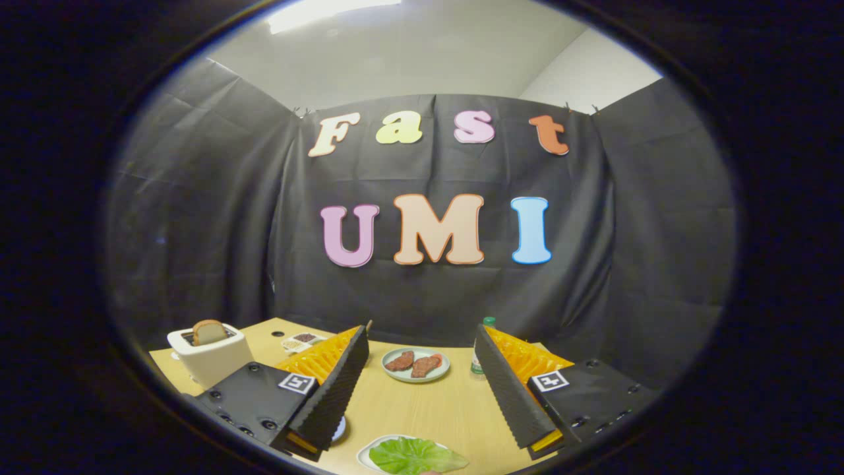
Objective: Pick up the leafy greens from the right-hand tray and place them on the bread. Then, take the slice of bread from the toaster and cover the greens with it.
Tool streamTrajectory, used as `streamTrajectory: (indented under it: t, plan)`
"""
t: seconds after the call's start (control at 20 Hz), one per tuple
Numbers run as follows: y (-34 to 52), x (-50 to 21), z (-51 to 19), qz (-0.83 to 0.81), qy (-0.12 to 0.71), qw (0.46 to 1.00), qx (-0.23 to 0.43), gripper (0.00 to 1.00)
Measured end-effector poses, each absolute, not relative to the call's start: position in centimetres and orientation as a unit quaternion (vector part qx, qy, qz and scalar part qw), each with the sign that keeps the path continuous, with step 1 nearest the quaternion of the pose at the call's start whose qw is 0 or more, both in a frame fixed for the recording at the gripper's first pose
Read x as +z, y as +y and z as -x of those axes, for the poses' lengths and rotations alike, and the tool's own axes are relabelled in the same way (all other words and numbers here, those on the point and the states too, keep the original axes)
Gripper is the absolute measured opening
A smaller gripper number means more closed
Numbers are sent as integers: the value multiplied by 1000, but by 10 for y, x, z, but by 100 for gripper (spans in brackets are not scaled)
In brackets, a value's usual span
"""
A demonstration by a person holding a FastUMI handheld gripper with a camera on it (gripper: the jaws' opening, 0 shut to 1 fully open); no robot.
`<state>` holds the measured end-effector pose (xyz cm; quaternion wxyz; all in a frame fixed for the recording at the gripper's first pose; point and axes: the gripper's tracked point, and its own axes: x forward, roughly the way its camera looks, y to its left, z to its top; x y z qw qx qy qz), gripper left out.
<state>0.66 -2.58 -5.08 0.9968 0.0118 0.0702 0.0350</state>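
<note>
Leafy greens lie nearest, on a small pale tray at the near end of the table, low between the two fingers and partly cut off, so the tray's full outline cannot be made out. Spread wide apart, the jaws are released and grasp nothing; bare wood shows between them. Each finger carries a ridged pad, and a small square marker sits on the body behind each one; its pattern is too small to read. Tucked behind the left finger, a sliver of a light, round rim peeks out, and whether bread lies on it cannot be told, since the finger hides nearly all of it. Beyond the fingers, roughly midway between their tips, a round plate holds two reddish-brown pieces of meat lying side by side. Just beside the right finger's tip stands a bottle with a green cap; most of it is hidden by that finger, and its label is too small to read. On the far left of the table a white toaster stands with a slice of bread upright in its slot, the crust poking above the top. Behind the left finger's tip sits a small divided dish with dark and pale contents, too small to identify. Dark cloth hangs behind the table.
</note>
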Motion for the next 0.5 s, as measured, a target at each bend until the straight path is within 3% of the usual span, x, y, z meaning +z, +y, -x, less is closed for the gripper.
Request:
streamTrajectory:
  t: [0.5]
  plan:
    - [-32,-113,-7,33,172,976,127,100]
